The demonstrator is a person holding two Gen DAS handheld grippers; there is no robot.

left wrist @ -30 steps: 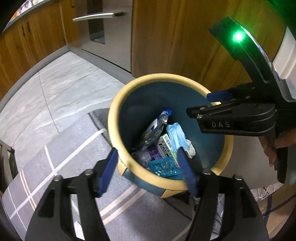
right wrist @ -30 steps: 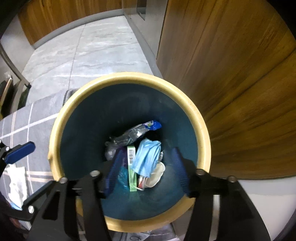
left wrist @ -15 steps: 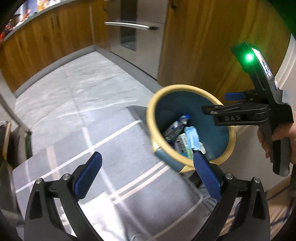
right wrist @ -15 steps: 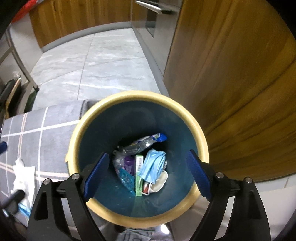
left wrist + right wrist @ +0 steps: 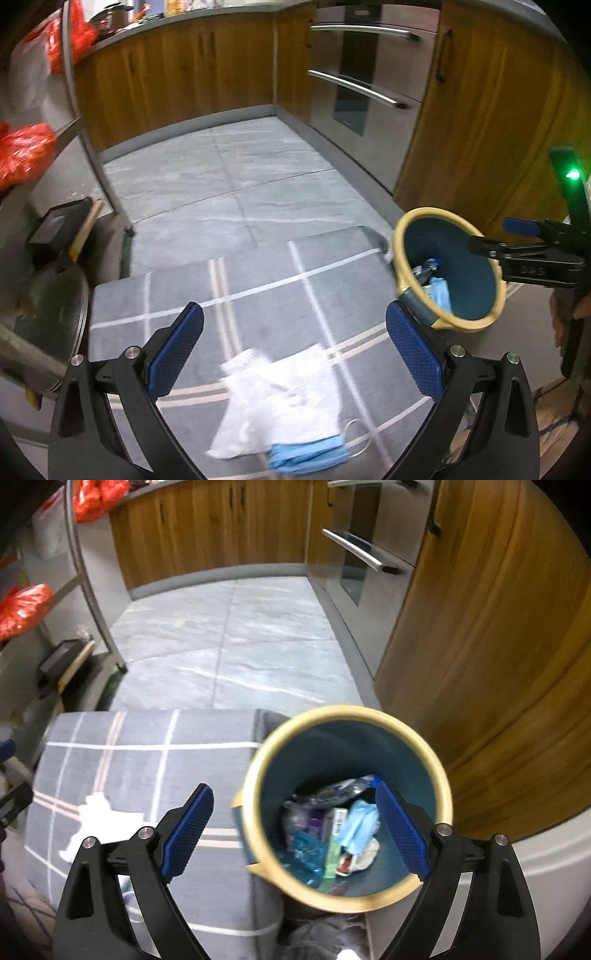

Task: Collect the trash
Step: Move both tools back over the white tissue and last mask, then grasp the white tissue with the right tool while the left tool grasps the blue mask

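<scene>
A yellow-rimmed teal bin holds several pieces of trash, among them a blue face mask, a crushed bottle and a green box. My right gripper hangs above the bin's left side. Its jaws are still opening and nothing is between them. My left gripper is open and empty over the grey rug. Just below it lie a crumpled white tissue and a second blue mask. The bin and the right gripper show at the right of the left wrist view.
The striped grey rug lies beside the bin, with the white tissue on it. Wooden cabinets and a steel oven front stand behind. At the left are a metal rack leg, red bags and a pan lid.
Both grippers rose away from the bin and their jaws widened. The left one swung left over the rug, which brought the white tissue and the blue mask into its view.
</scene>
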